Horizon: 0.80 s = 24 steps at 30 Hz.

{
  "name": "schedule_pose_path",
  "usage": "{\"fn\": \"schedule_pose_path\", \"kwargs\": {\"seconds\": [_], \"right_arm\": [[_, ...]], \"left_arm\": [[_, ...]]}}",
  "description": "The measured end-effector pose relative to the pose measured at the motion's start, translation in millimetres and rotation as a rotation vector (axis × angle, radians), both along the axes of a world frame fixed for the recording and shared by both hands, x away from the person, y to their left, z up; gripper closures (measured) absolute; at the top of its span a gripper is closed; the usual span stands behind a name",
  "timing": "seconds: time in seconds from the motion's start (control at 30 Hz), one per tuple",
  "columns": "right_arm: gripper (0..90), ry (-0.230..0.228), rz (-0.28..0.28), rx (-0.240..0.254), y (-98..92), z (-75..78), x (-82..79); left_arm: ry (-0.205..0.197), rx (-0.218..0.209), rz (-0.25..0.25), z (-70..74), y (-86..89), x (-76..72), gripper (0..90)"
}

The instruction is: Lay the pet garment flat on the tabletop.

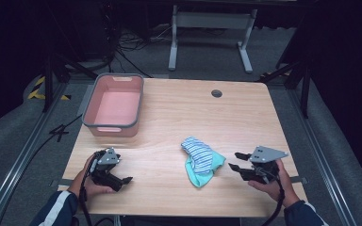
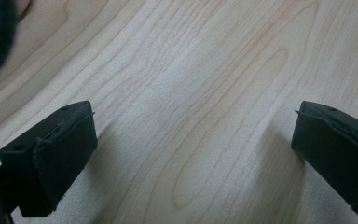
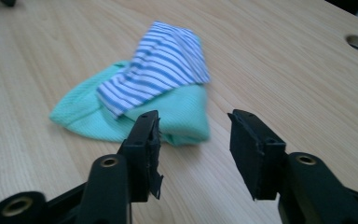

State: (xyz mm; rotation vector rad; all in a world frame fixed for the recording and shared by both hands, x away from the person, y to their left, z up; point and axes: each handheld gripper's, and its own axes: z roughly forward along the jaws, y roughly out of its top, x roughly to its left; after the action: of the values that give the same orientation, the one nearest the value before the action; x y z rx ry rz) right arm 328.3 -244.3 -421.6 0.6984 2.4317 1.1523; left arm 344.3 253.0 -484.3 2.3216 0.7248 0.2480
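no text, label, brand, number or sign can be read in any of the views.

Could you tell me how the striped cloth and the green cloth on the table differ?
The striped cloth has blue and white stripes; the green cloth is plain mint. The striped cloth lies on top, the green cloth underneath against the table. Both are crumpled in one pile, apart from the right gripper.
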Motion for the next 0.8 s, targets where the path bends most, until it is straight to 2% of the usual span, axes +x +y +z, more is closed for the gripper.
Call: {"fn": "schedule_pose_path", "kwargs": {"seconds": [0.13, 0.23, 0.37, 0.5, 0.67, 0.8], "right_arm": [[58.1, 0.019, 0.089, -0.042, 33.8, -6.2, 6.2], [59.5, 0.028, 0.132, -0.076, 51.4, -13.9, 9.7], [59.7, 0.037, 0.173, -0.083, 69.5, -21.8, 12.6], [58.9, 0.048, 0.196, -0.092, 80.5, -29.5, 17.1], [59.8, 0.076, 0.213, -0.074, 87.4, -38.8, 22.4], [60.2, 0.083, 0.211, -0.090, 90.8, -45.4, 27.0]], "left_arm": [[-0.006, 0.005, 0.001, 0.3, 0.2, 0.0, 0.4], [-0.003, 0.003, -0.001, 0.2, 0.1, 0.1, 0.4], [-0.005, 0.004, 0.000, 0.2, 0.2, 0.1, 0.4], [-0.004, 0.004, 0.003, 0.3, 0.1, -0.1, 0.4], [-0.005, 0.005, 0.000, 0.3, 0.2, 0.1, 0.4], [-0.005, 0.005, 0.000, 0.3, 0.2, 0.1, 0.3]]}}
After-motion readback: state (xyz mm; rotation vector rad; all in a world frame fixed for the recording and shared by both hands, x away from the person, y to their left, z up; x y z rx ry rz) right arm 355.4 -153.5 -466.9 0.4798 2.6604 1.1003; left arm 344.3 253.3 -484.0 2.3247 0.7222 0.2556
